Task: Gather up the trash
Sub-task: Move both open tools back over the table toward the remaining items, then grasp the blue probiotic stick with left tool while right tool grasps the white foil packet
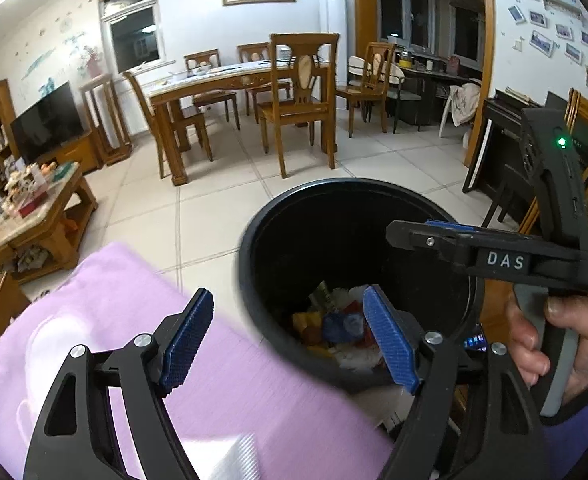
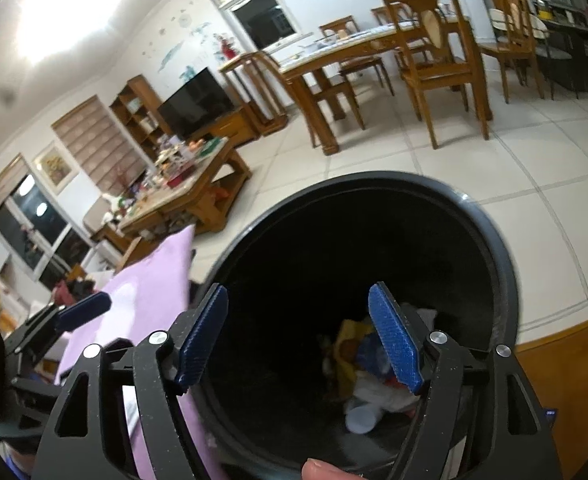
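Trash [image 2: 368, 364]: crumpled wrappers, paper and a pale cup-like piece, heaped at the bottom of the black bin [image 1: 253, 240] on the tiled floor beside a lilac cloth [image 1: 105, 320]; judged light, soft, crushable, some of it slick; best pinched at a raised fold. Left gripper [image 1: 289, 340]: fingers wide, nothing between them. Right gripper [image 2: 298, 336]: fingers wide, empty, over the bin mouth. Hidden: the bin's dark depth; most pieces unidentifiable; the cloth's near edge is blurred.

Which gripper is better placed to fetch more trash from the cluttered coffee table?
Left, probably. The left gripper hangs open and empty over the purple cloth, on the coffee table side. The right gripper, also open, sits over the black bin.
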